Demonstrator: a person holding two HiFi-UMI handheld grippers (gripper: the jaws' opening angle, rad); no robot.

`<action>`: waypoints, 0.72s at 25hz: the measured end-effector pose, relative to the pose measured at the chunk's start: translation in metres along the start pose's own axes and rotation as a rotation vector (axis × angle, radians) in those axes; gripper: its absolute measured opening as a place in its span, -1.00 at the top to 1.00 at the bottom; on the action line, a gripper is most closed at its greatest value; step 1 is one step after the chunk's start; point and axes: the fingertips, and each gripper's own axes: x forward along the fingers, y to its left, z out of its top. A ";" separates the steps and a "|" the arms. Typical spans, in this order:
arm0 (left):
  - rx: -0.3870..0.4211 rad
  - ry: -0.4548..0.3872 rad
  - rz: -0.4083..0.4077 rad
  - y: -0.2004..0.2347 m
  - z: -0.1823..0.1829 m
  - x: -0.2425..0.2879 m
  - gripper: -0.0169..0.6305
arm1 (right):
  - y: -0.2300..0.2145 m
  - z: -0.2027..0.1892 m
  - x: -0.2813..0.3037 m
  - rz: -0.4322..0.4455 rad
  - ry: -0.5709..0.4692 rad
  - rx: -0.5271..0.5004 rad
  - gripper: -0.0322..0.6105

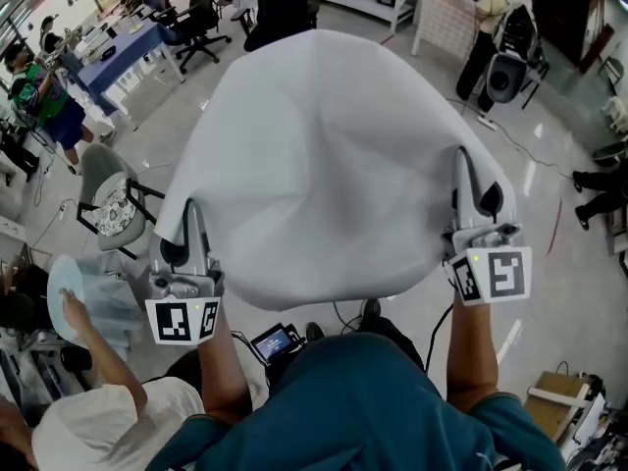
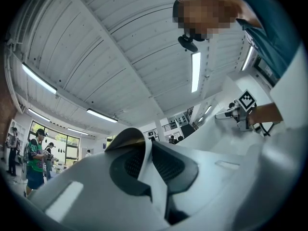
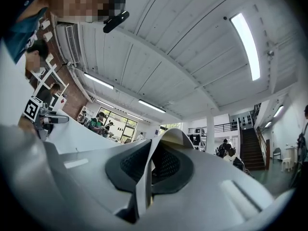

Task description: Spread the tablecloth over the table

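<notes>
A white tablecloth (image 1: 324, 165) billows out in the air in front of me, hiding whatever lies under it. My left gripper (image 1: 192, 214) is shut on the cloth's near left corner. My right gripper (image 1: 461, 165) is shut on the near right corner. In the left gripper view a thin cloth edge (image 2: 144, 150) stands pinched between the dark pads, and the right gripper (image 2: 240, 112) shows across the cloth. The right gripper view has the cloth edge (image 3: 150, 165) clamped the same way, with the left gripper (image 3: 41, 115) at far left. Both grippers point a little upward.
Black office chairs (image 1: 280, 3) and a blue table (image 1: 123, 57) stand at the back left. A grey chair with a patterned cushion (image 1: 113, 209) is at left, and a person in white (image 1: 98, 420) is close by at lower left. People stand at upper right, and a cardboard box (image 1: 559, 395) sits at lower right.
</notes>
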 end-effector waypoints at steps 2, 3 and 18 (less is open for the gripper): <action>0.009 0.006 0.017 -0.009 -0.002 0.009 0.94 | -0.013 -0.007 0.006 0.016 -0.006 0.008 0.86; 0.013 0.009 0.025 -0.014 -0.003 0.013 0.94 | -0.020 -0.011 0.009 0.025 -0.008 0.012 0.86; 0.082 0.035 0.145 -0.072 0.001 0.062 0.94 | -0.101 -0.041 0.055 0.150 -0.066 0.067 0.86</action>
